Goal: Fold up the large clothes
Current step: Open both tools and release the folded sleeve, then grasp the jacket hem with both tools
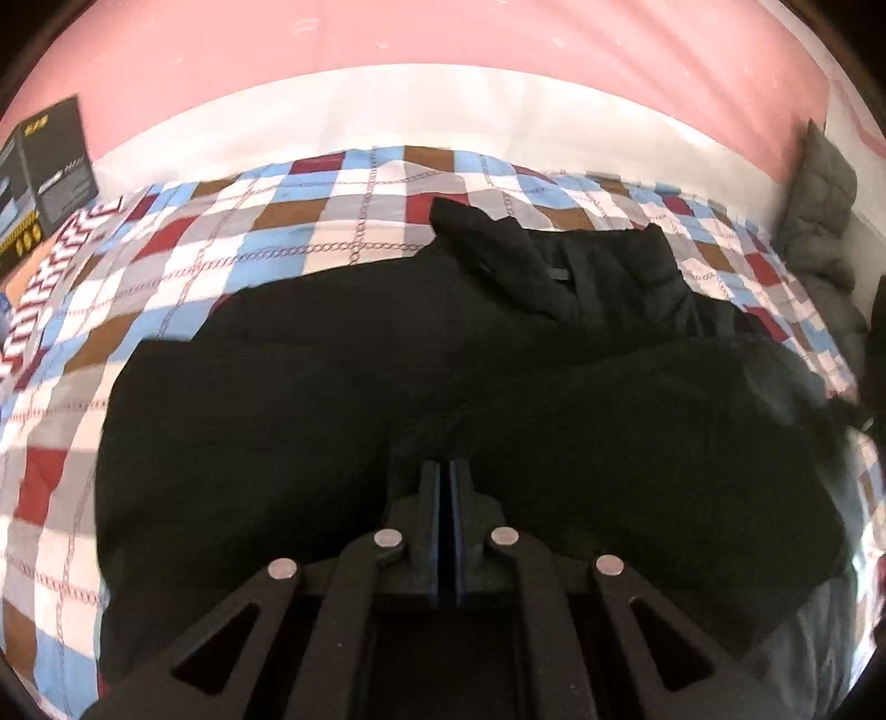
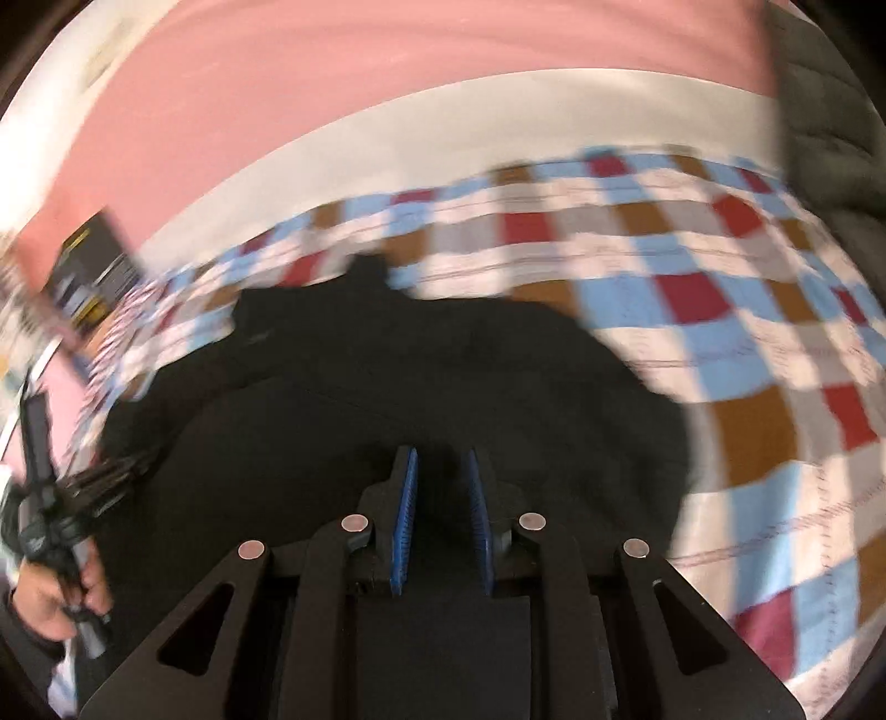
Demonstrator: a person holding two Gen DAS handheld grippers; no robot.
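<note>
A large black jacket (image 1: 387,360) lies spread on a checked bedspread (image 1: 288,221), its collar (image 1: 531,260) toward the far side. My left gripper (image 1: 448,465) is shut over the near part of the jacket; whether cloth sits between the blue pads is hidden. In the blurred right wrist view the same jacket (image 2: 443,376) fills the middle. My right gripper (image 2: 440,459) is open just above the black cloth, blue pads (image 2: 407,498) apart and holding nothing. The left gripper (image 2: 61,498) and the hand holding it show at the left edge there.
A dark printed box (image 1: 52,166) stands at the bed's far left by the pink wall (image 1: 443,50). A grey quilted garment (image 1: 825,221) lies at the right edge. The checked bedspread (image 2: 747,343) extends right of the jacket.
</note>
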